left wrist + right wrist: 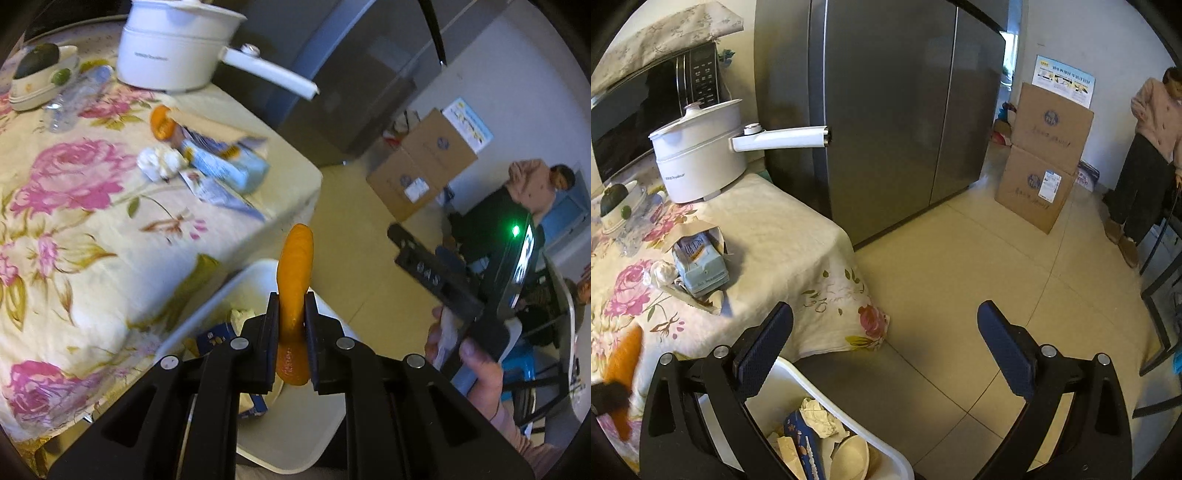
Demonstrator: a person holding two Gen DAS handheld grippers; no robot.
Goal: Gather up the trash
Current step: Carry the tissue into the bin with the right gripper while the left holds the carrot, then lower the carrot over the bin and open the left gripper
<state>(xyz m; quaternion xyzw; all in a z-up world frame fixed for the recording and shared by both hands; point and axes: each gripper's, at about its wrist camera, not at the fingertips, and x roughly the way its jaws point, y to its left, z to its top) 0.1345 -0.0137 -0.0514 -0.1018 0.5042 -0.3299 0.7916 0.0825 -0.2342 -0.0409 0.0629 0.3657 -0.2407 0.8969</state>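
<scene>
- While the left gripper (291,325) squeezes an orange peel (294,273) between its two black fingers, the peel sticks up past the fingertips.
- The peel hangs over the white bin (295,435), which sits on the floor just beside the table (92,236).
- Inside the bin I can see a crumpled paper ball (818,417), a blue wrapper (805,446) and a small cream bowl (849,458).
- The right gripper (886,350) has its fingers spread wide with nothing between them. It sits above the bin's rim and the tiled floor (960,295).
- More trash lies on the flowered tablecloth: a light blue carton (700,264) lying in torn brown paper, a white tissue wad (661,273) touching it, and another bit of orange peel (162,123) just behind the carton.
- A clear plastic bottle (75,98) lies on its side farther back, near a cream dish (40,85) that holds a dark green round thing.
- A white pot (698,155) with a lid and a long handle stands at the far corner of the table.
- A microwave (653,110) with a cloth on top stands behind the pot.
- A big grey fridge (886,110) stands next to the table.
- Two brown boxes (1041,158) are stacked by the wall, and a person in a pink top (1156,122) stands at the right edge.
</scene>
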